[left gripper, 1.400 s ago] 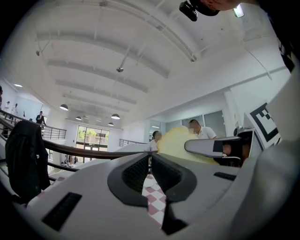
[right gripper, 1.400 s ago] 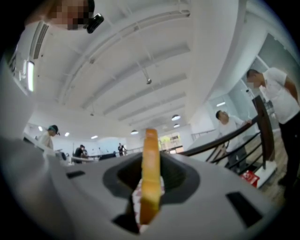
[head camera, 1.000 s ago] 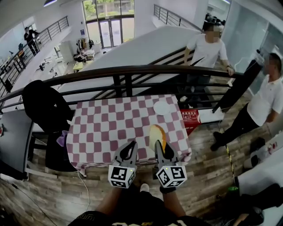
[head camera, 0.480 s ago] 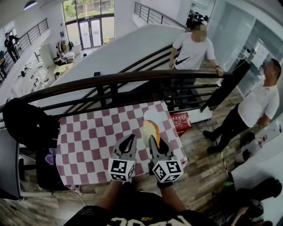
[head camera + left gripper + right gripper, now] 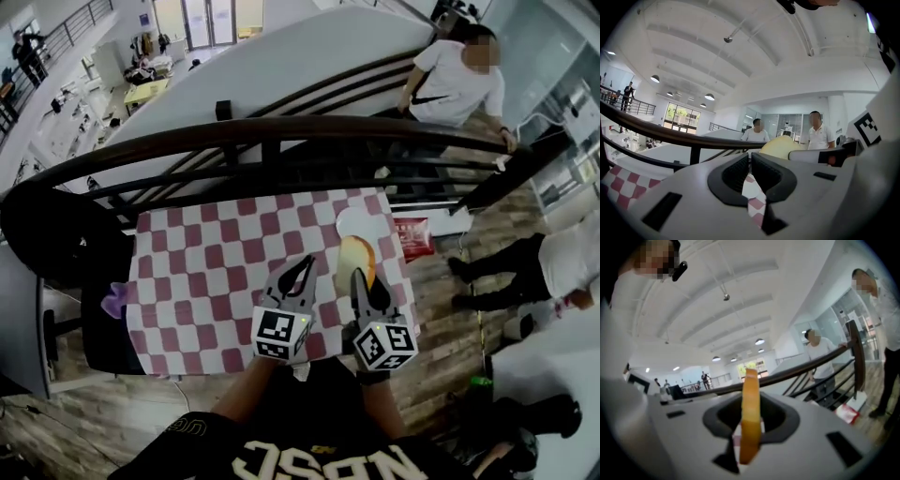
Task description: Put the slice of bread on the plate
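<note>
The slice of bread (image 5: 355, 260) stands on edge over the right side of the red-and-white checked table (image 5: 206, 272), with my right gripper (image 5: 365, 283) shut on its lower part. In the right gripper view the bread (image 5: 751, 399) rises upright between the pads. A white plate (image 5: 354, 222) lies just beyond the bread, near the table's far right edge. My left gripper (image 5: 303, 270) hovers beside the right one over the cloth, shut with nothing in it (image 5: 750, 165). The left gripper view also catches the bread (image 5: 780, 146) off to its right.
A black railing (image 5: 281, 141) runs along the far side of the table. A dark coat over a chair (image 5: 56, 234) stands at the left. A red box (image 5: 413, 238) lies on the wooden floor at the right, where two people stand (image 5: 459, 84).
Both grippers have moved forward over the table. The bread has travelled with the right one and now sits close to the plate.
</note>
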### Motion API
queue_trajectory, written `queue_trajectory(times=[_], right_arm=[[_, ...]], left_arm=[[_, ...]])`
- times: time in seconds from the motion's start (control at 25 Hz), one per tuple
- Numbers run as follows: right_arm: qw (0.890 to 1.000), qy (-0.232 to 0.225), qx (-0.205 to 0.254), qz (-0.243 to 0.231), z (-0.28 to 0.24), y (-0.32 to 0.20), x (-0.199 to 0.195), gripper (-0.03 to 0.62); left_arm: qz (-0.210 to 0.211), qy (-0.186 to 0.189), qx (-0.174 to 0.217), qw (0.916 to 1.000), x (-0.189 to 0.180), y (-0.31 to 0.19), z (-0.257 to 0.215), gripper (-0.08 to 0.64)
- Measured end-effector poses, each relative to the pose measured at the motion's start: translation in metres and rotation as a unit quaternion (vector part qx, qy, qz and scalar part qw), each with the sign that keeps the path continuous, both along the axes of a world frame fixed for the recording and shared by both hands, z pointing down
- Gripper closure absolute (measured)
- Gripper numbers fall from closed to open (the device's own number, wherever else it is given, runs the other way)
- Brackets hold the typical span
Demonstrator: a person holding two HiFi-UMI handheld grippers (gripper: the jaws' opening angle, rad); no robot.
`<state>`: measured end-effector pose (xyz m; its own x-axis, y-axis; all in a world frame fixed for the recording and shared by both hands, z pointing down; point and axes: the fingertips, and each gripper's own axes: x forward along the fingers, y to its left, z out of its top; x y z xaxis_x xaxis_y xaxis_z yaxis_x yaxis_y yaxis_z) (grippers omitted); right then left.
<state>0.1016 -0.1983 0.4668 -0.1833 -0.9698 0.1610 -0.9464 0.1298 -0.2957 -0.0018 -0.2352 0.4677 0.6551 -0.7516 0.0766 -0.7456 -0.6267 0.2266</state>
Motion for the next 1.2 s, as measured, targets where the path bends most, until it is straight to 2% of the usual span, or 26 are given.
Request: queue_trajectory(times=[0.28,0.52,0.68,0.84,1.2], right_arm=[[0.999,-0.023,-0.025,-0.015,0.029,-0.055,0.024,0.492],[0.997,-0.045,-0.060,-0.025,0.061,-0.099,0.059,0.492],[0.991,-0.071,-0.112,-0.011,0.105,-0.110,0.080,0.492],[0.986,-0.066,-0.156,0.001,0.150,-0.132,0.101,0.492],[0.972,-0.096,-0.215,-0.016,0.229,-0.184,0.122,0.492]], left_arm=[[-0.021,-0.030,-0.043,0.9984,0.013,-0.047,0.042,0.522],[-0.013,-0.019,-0.094,0.9953,0.050,-0.075,0.075,0.522],[-0.010,-0.056,-0.122,0.9909,0.070,-0.078,0.109,0.521],[-0.026,-0.103,-0.135,0.9852,0.081,-0.088,0.140,0.521],[-0.013,-0.131,-0.162,0.9778,0.109,-0.107,0.186,0.522]])
